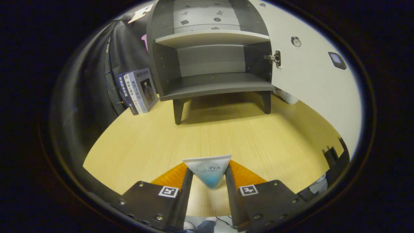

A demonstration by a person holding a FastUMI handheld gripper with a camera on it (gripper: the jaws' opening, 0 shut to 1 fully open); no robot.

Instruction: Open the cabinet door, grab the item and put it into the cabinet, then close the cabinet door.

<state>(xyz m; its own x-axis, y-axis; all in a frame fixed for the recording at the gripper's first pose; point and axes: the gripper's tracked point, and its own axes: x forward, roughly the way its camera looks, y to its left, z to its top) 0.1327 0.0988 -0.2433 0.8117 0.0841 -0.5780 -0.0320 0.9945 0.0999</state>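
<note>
Gripper (209, 179) fingers squeeze a small white tube (208, 170) from both sides, flat end up

Straight ahead, across the wooden table (136, 142), the grey cabinet (212, 64) stands with its door (310, 81) swung open; the low shelf (216, 84) is bare

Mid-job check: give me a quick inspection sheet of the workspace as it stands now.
Surface: wooden table, bare between the fingers and the cabinet.
Job's things: cabinet with its door swung open, lower shelf bare; tube held upside down, crimped end up.
Clutter: books standing left of the cabinet.
Grippers: gripper shut on the tube, both fingers pressing its sides.
Cables: thin cords below the fingers, off the table.
Surroundings: black cloth wall behind the books.
</note>
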